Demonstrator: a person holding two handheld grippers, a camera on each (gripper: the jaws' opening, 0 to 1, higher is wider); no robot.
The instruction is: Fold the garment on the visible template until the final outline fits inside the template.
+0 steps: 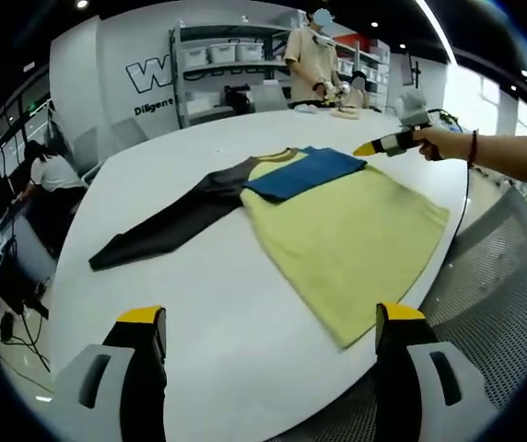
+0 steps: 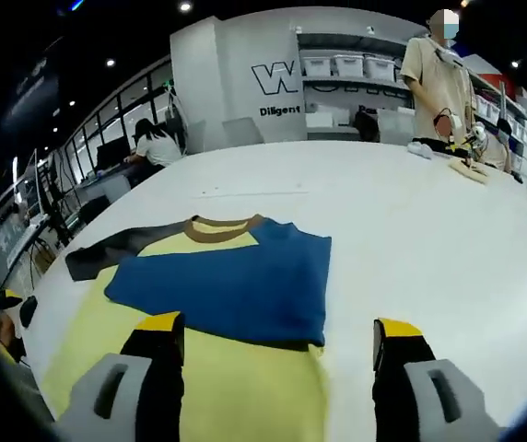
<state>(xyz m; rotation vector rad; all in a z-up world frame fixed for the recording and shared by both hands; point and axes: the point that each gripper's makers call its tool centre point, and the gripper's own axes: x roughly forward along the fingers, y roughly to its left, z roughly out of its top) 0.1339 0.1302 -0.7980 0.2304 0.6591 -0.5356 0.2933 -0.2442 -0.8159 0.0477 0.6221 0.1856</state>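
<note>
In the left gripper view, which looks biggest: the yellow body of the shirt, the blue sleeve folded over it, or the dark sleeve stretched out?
1. Yellow body, clearly largest.
2. Dark sleeve and blue sleeve: unsure. The dark one looks longer but narrower, and the blue one lies farther away.

The left gripper [image 1: 271, 327] sits at the bottom of its own view, jaws spread wide apart and holding nothing. The right gripper [image 2: 280, 338] does likewise, low in its view. At the upper right of the left gripper view, a hand [image 1: 440, 143] holds the right gripper, forearm reaching in from the right edge.
</note>
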